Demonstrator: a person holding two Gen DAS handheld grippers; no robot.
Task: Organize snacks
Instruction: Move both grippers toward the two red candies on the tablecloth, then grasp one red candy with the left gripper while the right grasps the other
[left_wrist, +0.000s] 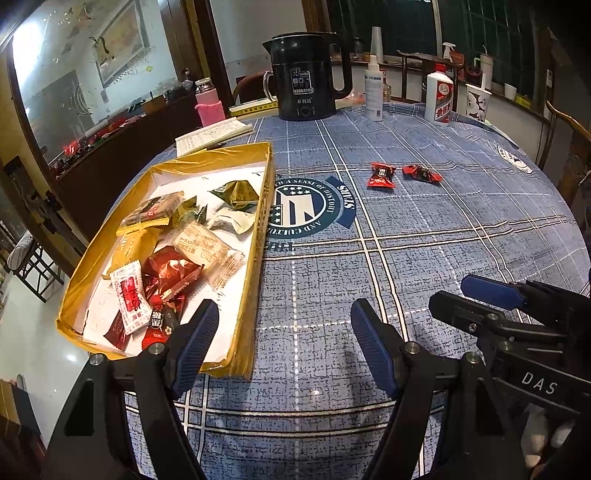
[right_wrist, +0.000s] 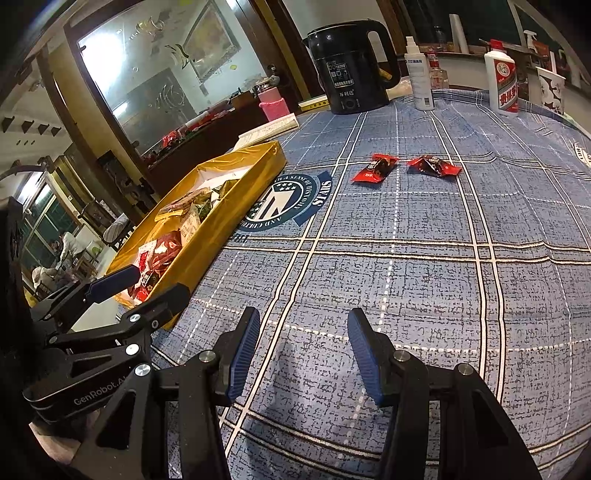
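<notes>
A gold box (left_wrist: 258, 206) (right_wrist: 221, 221) on the table's left holds several wrapped snacks (left_wrist: 173, 266). Two red snack packets lie on the blue checked cloth further back: one (left_wrist: 382, 175) (right_wrist: 375, 168) to the left, the other (left_wrist: 423, 172) (right_wrist: 434, 165) to its right. My left gripper (left_wrist: 284, 339) is open and empty, near the table's front edge beside the box. My right gripper (right_wrist: 303, 350) is open and empty, low over the cloth in front of the red packets. Each gripper also shows at the edge of the other's view.
A black kettle (left_wrist: 310, 74) (right_wrist: 354, 70), a white spray bottle (left_wrist: 373, 88), a white liquor bottle (left_wrist: 439, 98), a paper cup (left_wrist: 476, 101), a pink bottle (left_wrist: 208, 105) and a booklet (left_wrist: 212, 134) stand along the table's back edge.
</notes>
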